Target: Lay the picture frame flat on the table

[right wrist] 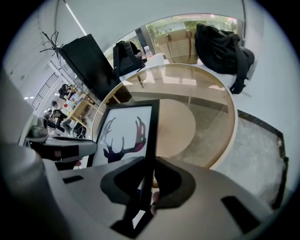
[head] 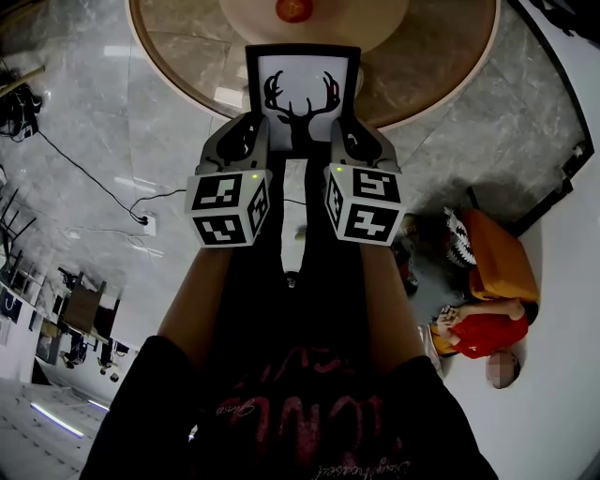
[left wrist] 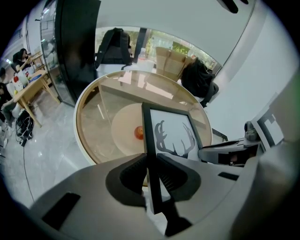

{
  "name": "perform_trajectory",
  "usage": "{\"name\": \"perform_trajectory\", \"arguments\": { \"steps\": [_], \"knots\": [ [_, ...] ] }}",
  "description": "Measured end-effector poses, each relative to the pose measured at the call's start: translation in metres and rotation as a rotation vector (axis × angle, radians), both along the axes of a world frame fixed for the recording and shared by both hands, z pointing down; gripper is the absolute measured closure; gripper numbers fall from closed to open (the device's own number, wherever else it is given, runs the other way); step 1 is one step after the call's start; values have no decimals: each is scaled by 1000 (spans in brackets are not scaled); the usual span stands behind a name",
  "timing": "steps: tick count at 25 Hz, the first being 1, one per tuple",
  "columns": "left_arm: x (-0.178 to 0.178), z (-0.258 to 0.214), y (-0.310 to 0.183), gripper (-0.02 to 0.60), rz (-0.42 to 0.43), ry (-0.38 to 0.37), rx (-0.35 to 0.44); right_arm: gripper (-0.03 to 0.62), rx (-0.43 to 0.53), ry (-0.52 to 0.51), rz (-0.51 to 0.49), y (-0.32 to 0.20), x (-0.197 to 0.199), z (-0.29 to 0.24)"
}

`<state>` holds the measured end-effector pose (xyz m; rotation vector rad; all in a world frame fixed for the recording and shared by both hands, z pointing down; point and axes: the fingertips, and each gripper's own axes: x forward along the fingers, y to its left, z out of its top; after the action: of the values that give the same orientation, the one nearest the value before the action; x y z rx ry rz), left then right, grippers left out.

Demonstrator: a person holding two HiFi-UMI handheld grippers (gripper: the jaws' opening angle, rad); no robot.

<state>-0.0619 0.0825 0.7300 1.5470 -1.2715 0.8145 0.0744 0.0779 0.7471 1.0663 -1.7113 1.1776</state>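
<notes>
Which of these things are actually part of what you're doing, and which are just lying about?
In the job: black-bordered picture frame with a deer silhouette, clamped at its side edges by the left gripper and right gripper; round glossy brown table.

Just lying about: small red round thing on the pale disc; orange bag on the floor; black backpack.

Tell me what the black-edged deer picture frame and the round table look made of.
Black-edged deer picture frame: thin matt black border, probably painted wood or plastic; white printed sheet inside, whether glazed I cannot tell. Round brown table: glossy marbled top mirroring the room, likely polished stone or glass-covered.
</notes>
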Motion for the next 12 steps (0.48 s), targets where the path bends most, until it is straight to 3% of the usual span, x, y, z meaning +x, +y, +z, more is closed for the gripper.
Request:
{"name": "perform_trajectory", "arguments": {
  "steps": [12],
  "knots": [
    [1, 18, 3, 509, 11, -3, -36, 513, -34, 3, 18, 5, 1, 17]
  ]
}}
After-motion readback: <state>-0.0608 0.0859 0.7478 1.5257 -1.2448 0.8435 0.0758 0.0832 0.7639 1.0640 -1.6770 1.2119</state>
